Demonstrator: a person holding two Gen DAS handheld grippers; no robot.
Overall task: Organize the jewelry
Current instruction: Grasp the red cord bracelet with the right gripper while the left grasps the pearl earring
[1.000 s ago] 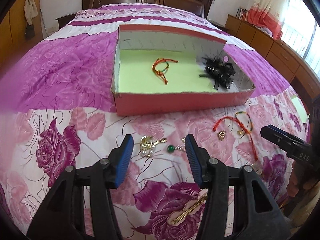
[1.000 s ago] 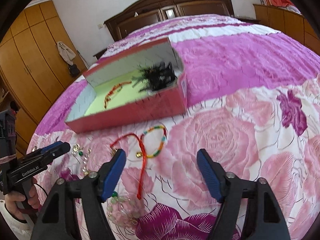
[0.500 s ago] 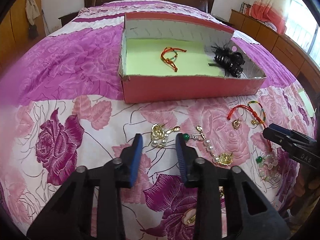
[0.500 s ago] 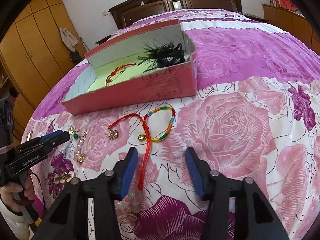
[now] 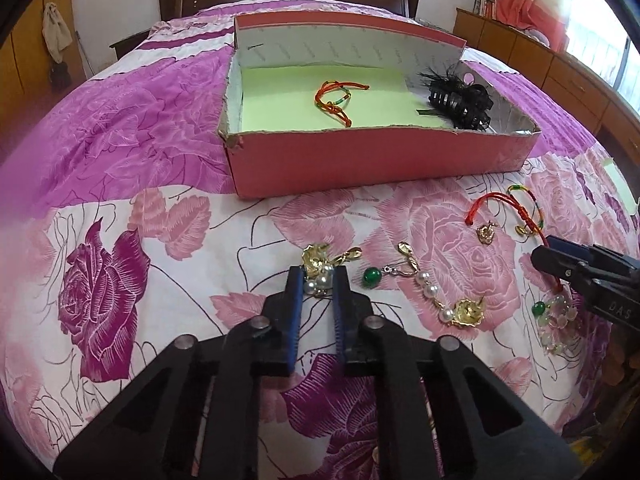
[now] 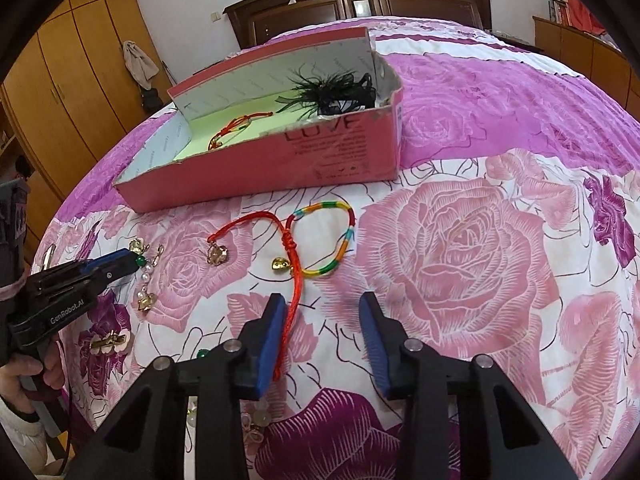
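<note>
Left gripper (image 5: 316, 284) closed on pearl earring (image 5: 318, 270)

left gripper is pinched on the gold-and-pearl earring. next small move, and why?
Probably lift it straight up off the bedspread. The left gripper, whose jaws have just been closing, is pinched on the earring, and the pink box it likely goes in stands just beyond.

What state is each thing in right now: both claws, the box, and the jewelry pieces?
Left claw: just closed, shut on gold pearl earring.
Right claw: open, jaws have been closing; red cord bracelet lies between them, unpinched.
Pink box: open, lidless.
Cord bracelet in box: lying loose.
Black feather clip: in the box.
Second pearl earring: loose on bedspread.
</note>
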